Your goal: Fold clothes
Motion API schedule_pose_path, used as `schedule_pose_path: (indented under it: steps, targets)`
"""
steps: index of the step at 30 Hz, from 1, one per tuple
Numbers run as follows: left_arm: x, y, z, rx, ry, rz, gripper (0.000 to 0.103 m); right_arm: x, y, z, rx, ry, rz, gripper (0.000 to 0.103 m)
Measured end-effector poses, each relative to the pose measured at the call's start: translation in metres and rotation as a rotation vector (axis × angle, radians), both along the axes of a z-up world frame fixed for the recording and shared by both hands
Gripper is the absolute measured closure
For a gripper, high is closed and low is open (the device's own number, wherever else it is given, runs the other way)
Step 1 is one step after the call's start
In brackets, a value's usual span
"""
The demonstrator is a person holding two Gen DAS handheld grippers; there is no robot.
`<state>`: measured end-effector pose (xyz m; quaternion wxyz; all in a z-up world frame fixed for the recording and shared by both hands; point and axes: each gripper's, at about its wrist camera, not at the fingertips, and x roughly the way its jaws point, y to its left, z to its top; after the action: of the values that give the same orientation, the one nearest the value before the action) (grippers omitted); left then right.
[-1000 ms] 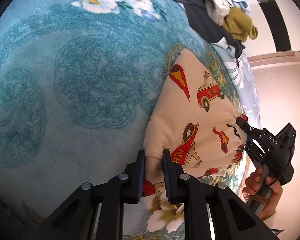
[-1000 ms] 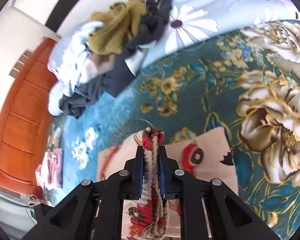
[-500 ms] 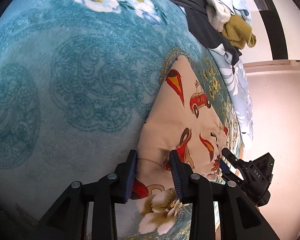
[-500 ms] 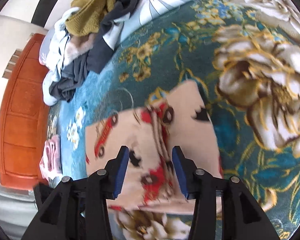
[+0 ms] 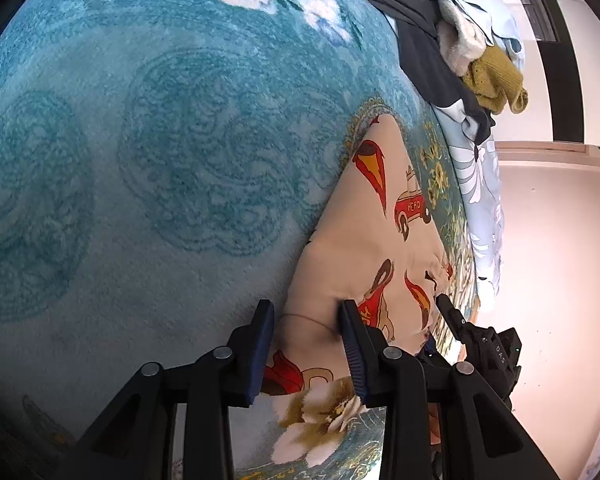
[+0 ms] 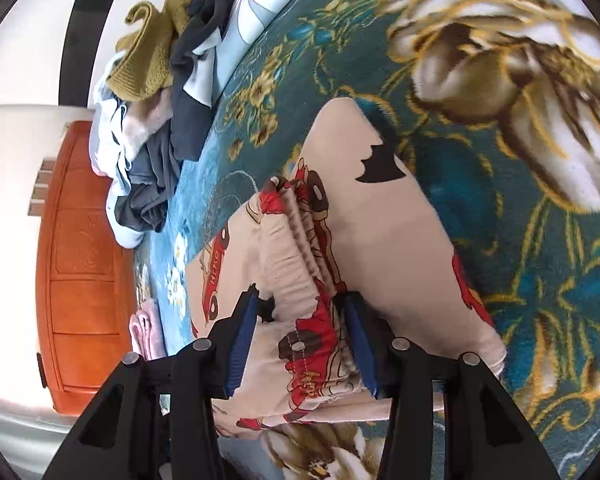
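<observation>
— Left claw (image 5: 306, 322)?
— Released, astride an edge of the car-print shorts (image 5: 384, 248).
— Right claw (image 6: 300, 320)?
— Released too (waistband between its pads). Shorts lie folded on the floral blanket (image 6: 480, 80), clothes pile (image 6: 156, 92) beyond.

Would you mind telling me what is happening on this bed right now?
A person with a claw in each hand is folding cream car-print shorts on a teal floral blanket. Both the left claw and the right claw stand open over the folded garment, gripping nothing. A pile of unfolded clothes waits further up the bed.
</observation>
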<state>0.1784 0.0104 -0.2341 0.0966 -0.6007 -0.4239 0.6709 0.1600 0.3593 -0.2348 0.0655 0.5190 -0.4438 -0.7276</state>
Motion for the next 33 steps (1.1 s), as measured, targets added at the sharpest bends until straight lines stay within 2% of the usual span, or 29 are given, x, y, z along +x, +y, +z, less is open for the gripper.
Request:
schedule_pose_path:
  steps: [3,5,6,11,14,16,18,22,25,28,31,33]
  targets:
    - [0.0,0.001,0.002,-0.002,0.011,-0.008,0.065,-0.005,-0.013,0.01,0.094,-0.012,0.046,0.056]
    - [0.0,0.002,0.004,-0.001,0.021,-0.011,0.065,-0.01,-0.023,0.017,0.176,-0.026,0.093,0.07]
    - [0.0,0.002,0.005,0.003,0.03,-0.011,0.065,-0.012,-0.026,0.021,0.207,-0.028,0.114,0.073]
    - [0.0,0.006,0.014,0.035,0.088,-0.046,0.064,-0.012,-0.027,0.055,0.259,0.057,0.132,0.074]
    - [-0.001,0.013,0.021,0.079,0.134,-0.096,0.063,-0.007,-0.016,0.087,0.302,0.132,0.128,0.074]
    - [-0.003,0.02,0.022,0.071,0.14,-0.133,0.062,-0.006,-0.01,0.102,0.327,0.17,0.124,0.074]
    - [-0.005,0.027,0.02,0.043,0.132,-0.162,0.061,-0.005,-0.005,0.099,0.344,0.155,0.137,0.074]
    - [-0.005,0.03,0.017,-0.006,0.108,-0.185,0.061,-0.008,0.001,0.066,0.416,0.041,0.142,0.075]
    - [-0.004,0.022,0.017,-0.023,0.096,-0.152,0.061,-0.005,0.013,0.046,0.409,0.0,0.115,0.075]
    - [-0.001,0.013,0.015,-0.007,0.085,-0.107,0.061,-0.005,0.015,0.044,0.435,0.013,0.109,0.075]
    - [0.0,0.016,0.029,-0.024,0.154,-0.11,0.061,-0.004,0.013,0.039,0.45,0.003,0.128,0.075]
    - [-0.004,0.024,0.038,-0.027,0.188,-0.155,0.061,-0.004,0.012,0.036,0.463,-0.004,0.147,0.075]
